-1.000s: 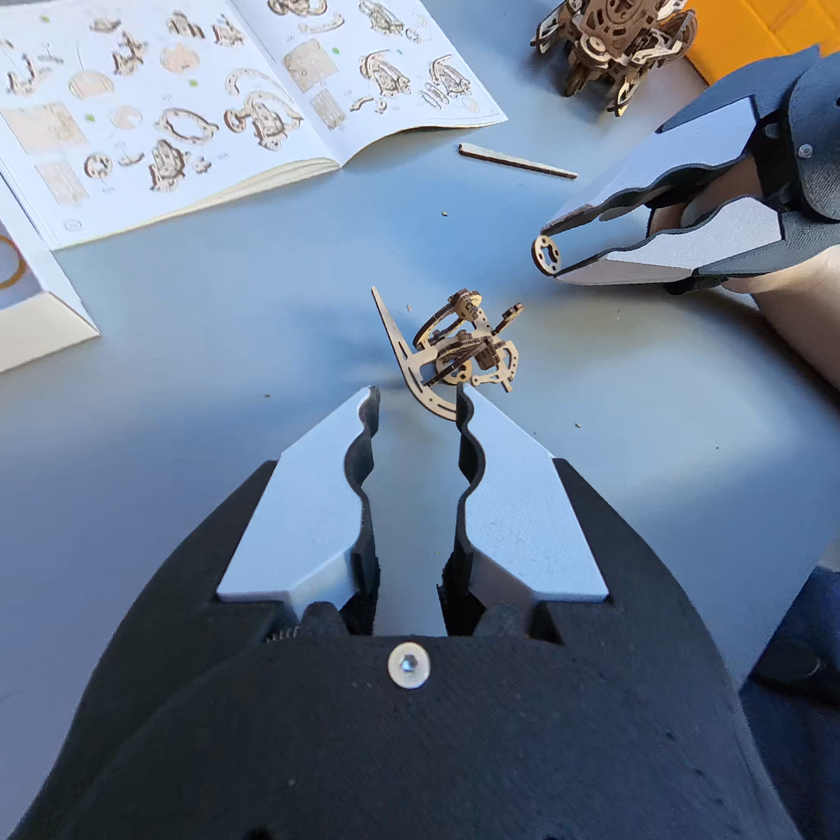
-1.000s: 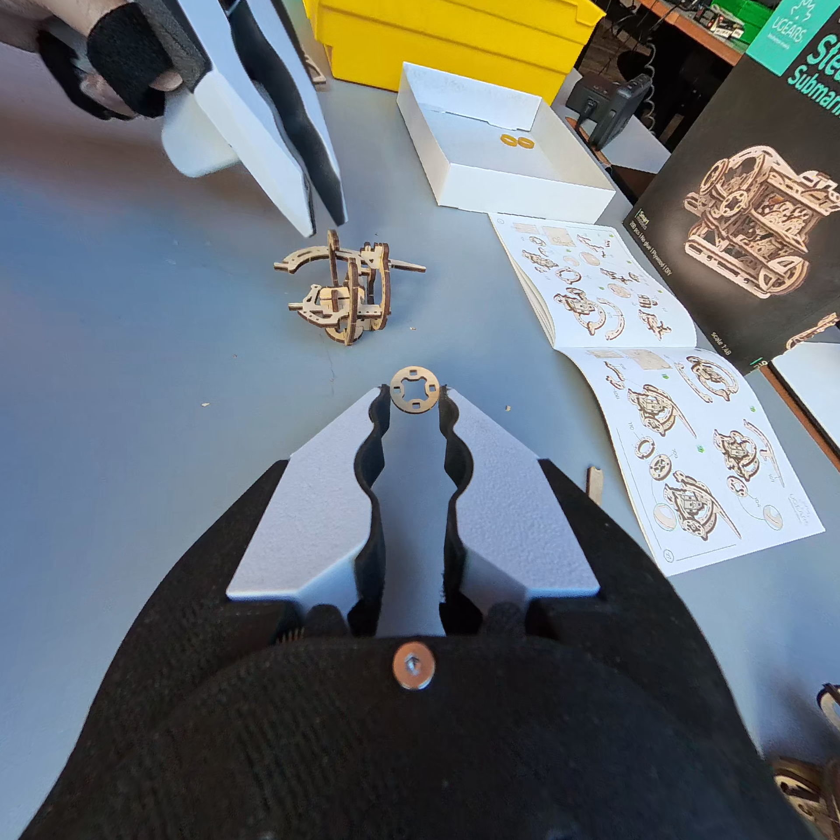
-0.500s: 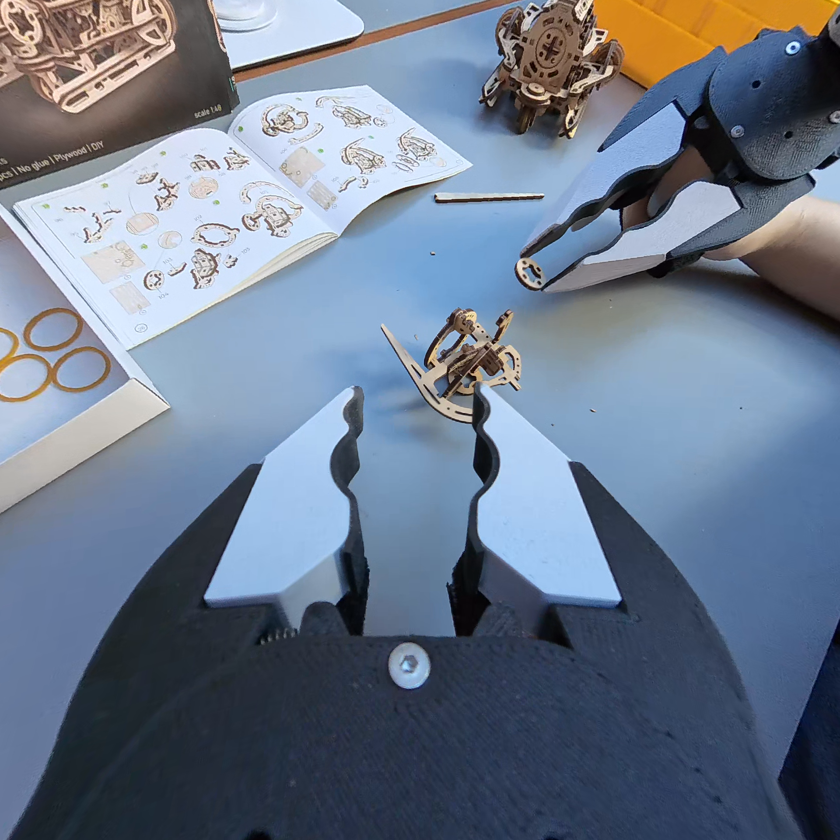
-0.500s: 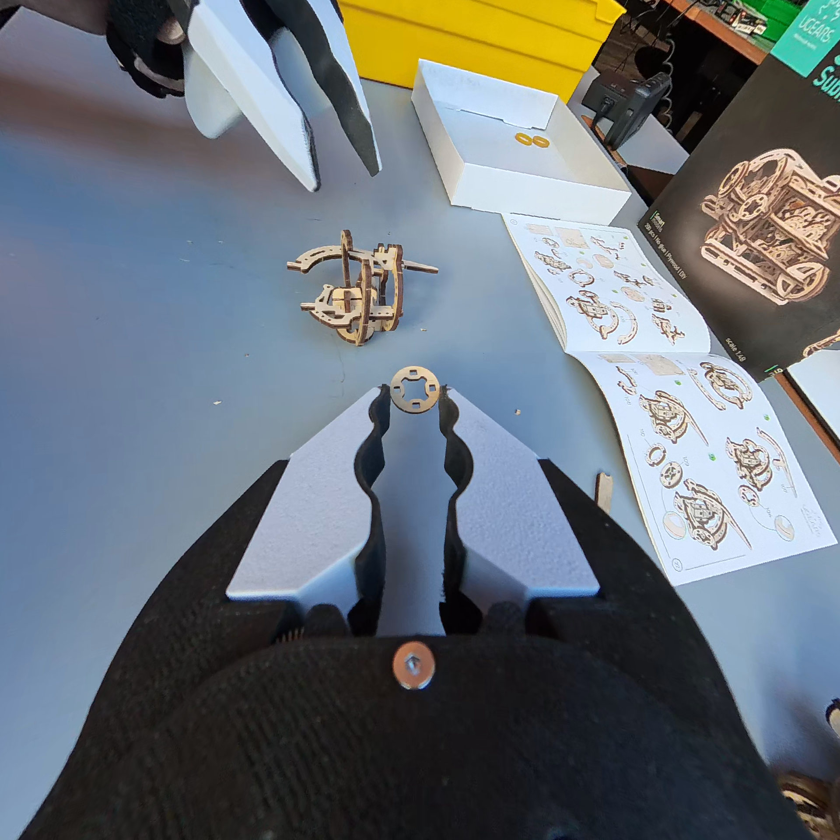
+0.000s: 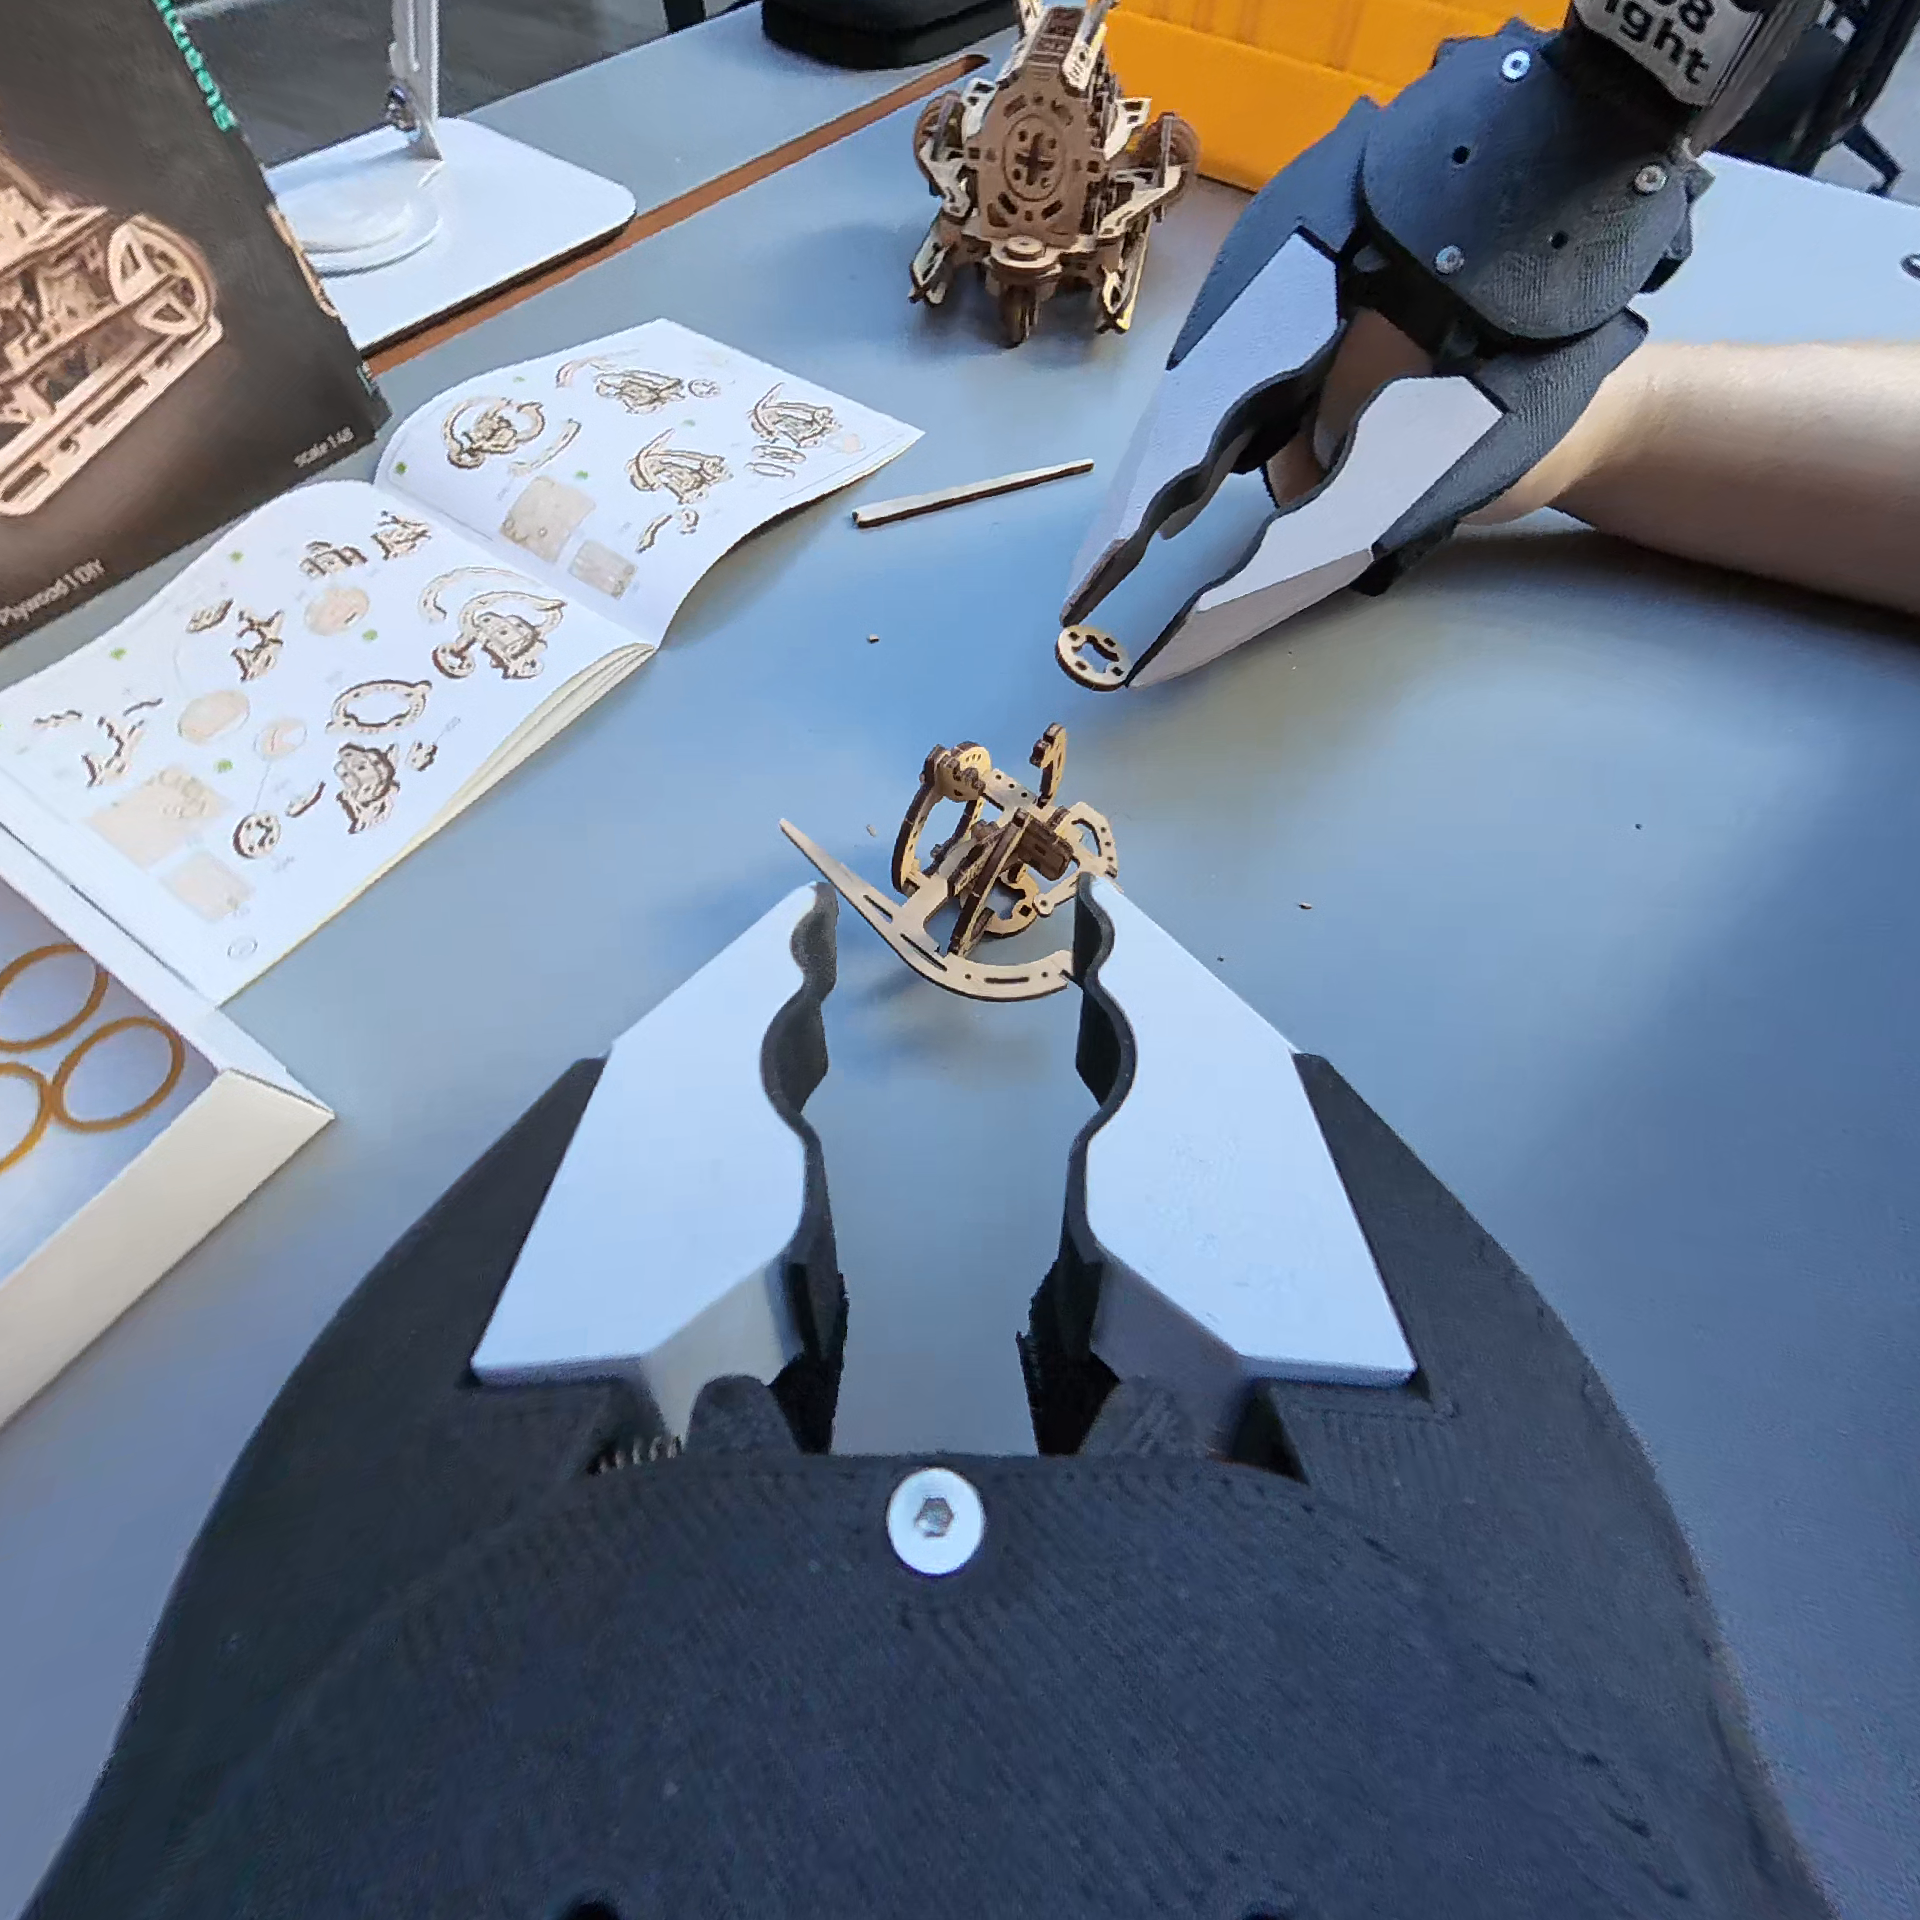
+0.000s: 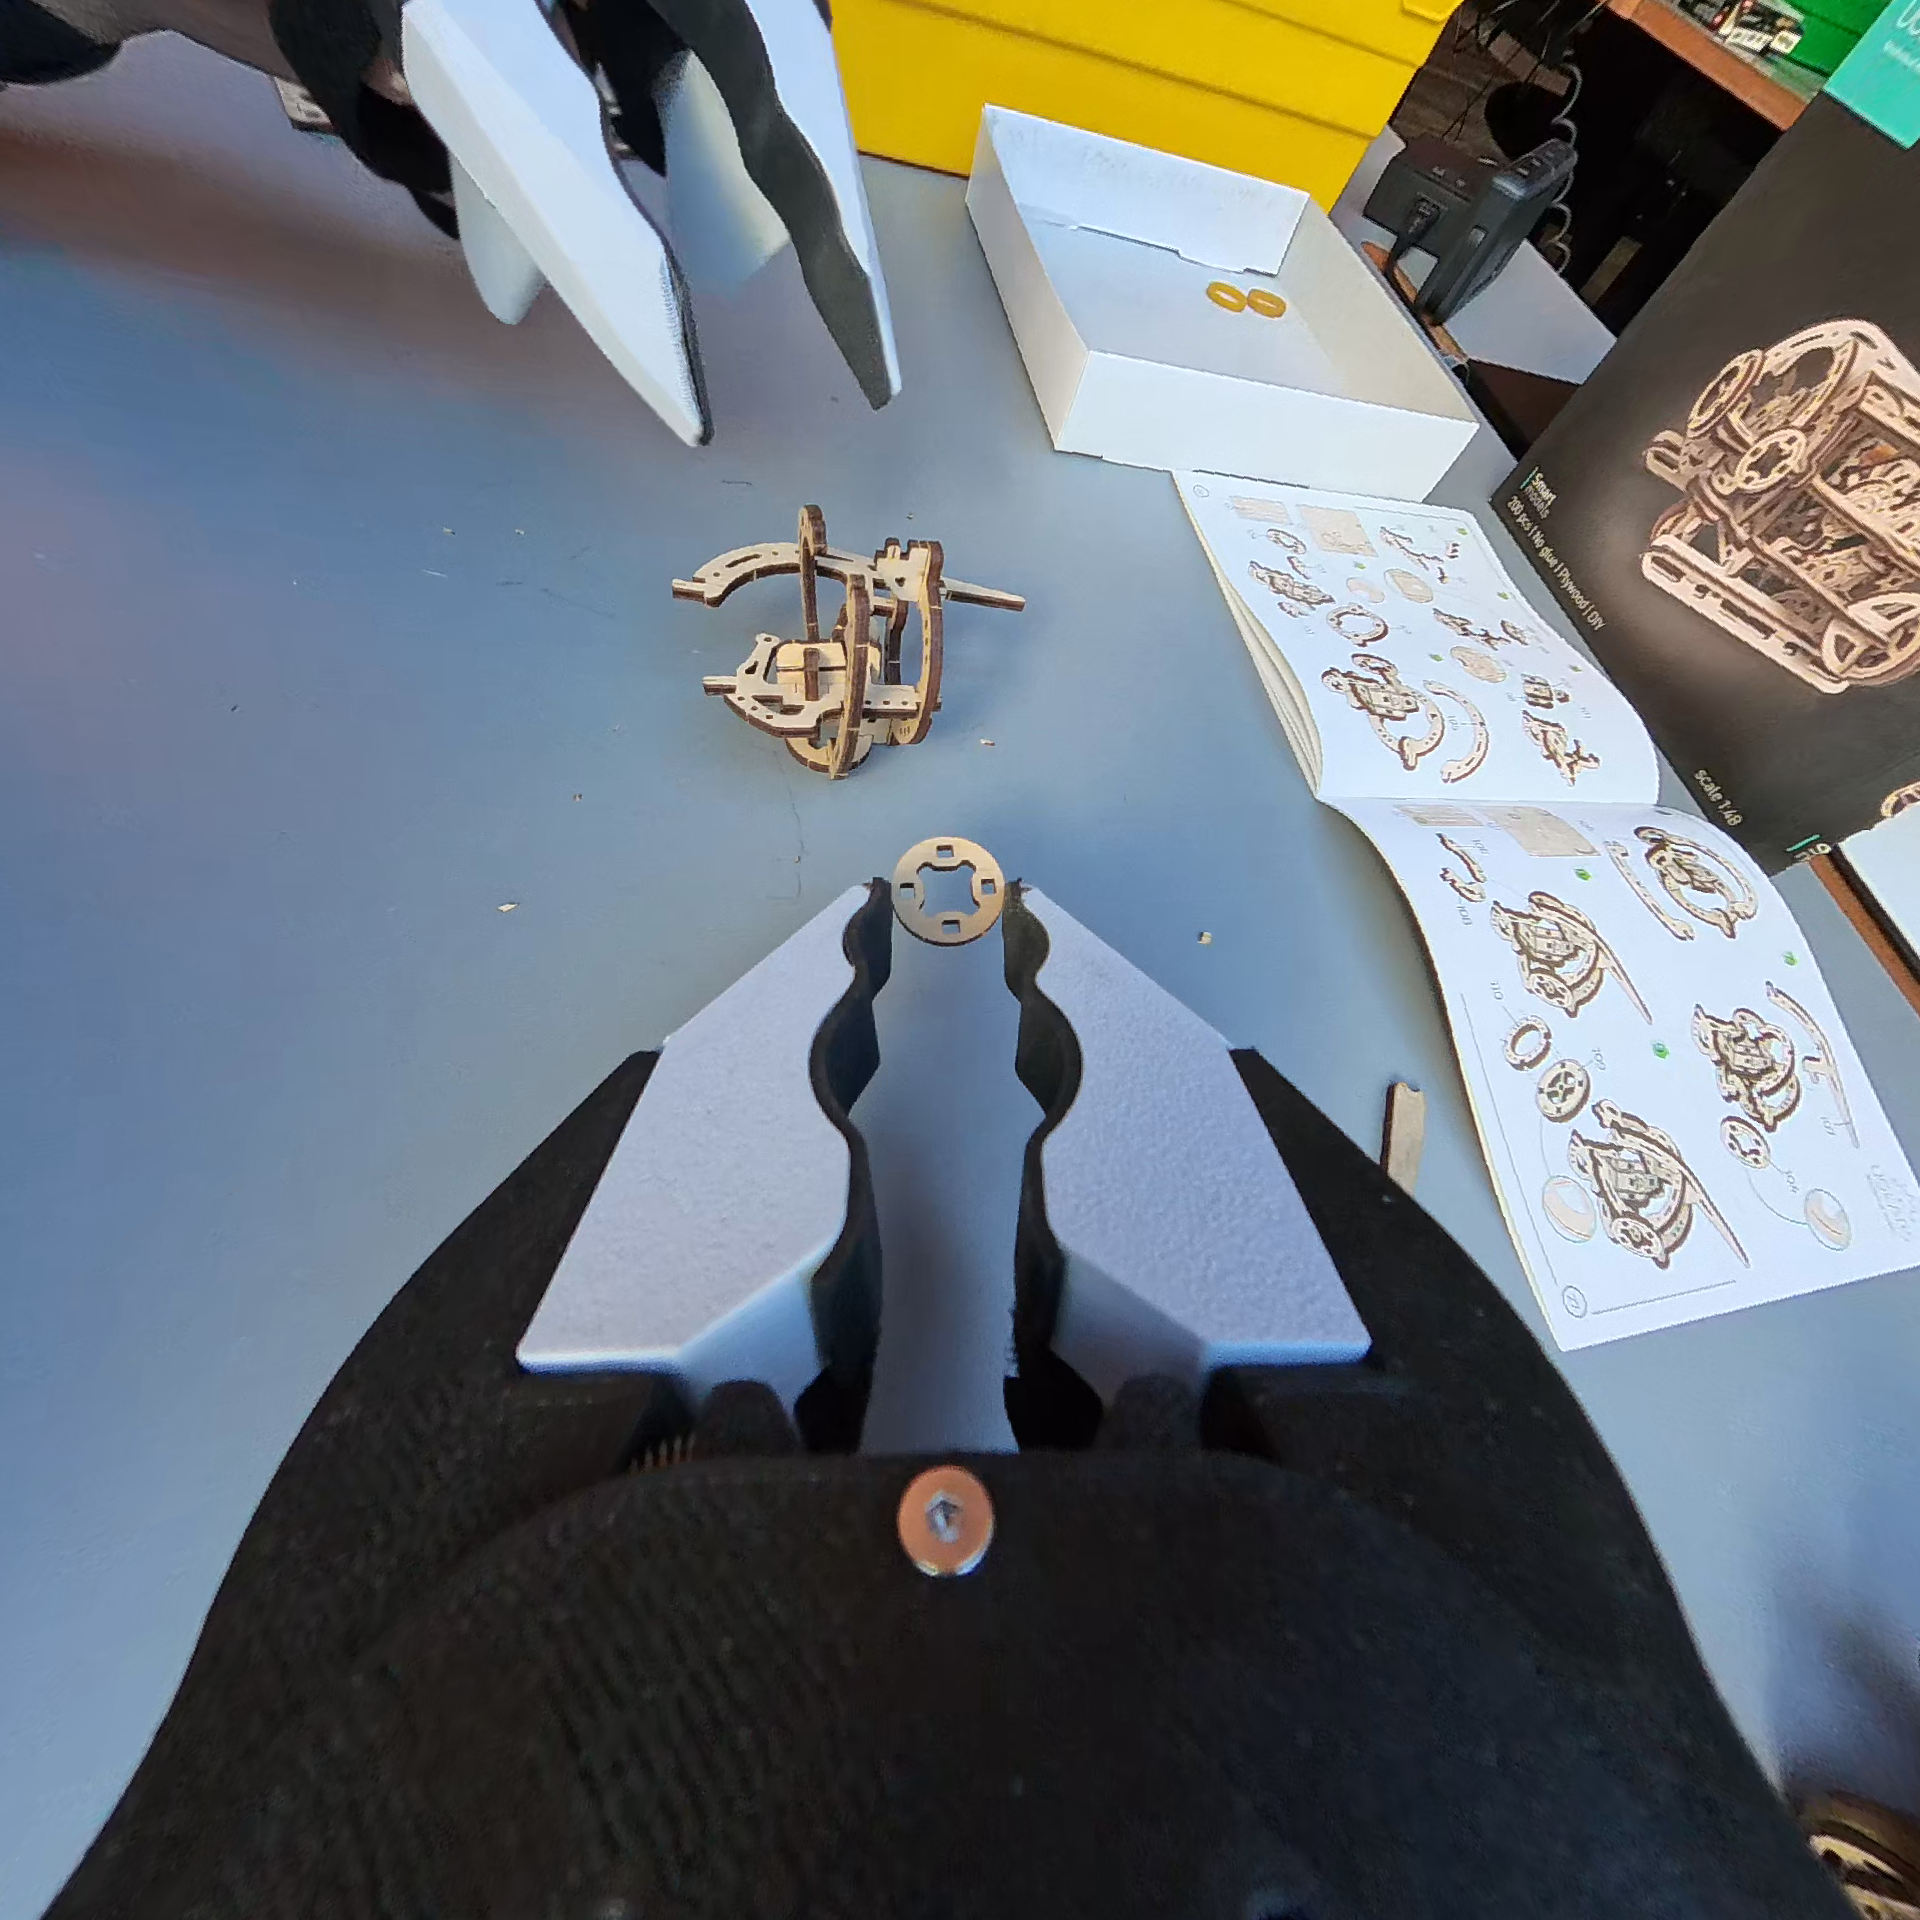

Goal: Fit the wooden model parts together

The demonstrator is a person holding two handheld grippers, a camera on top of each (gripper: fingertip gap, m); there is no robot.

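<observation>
The right tool (image 6: 948,906) was clamped on a notched wooden ring (image 6: 948,891), directly facing the partial assembly (image 6: 831,649) mid-counter. The left tool (image 5: 951,914), nearer, stood apart and empty above it.

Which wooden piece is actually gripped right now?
The small notched ring, pinched at the right gripper tips. The half-built assembly and loose stick lie free on the table.
</observation>
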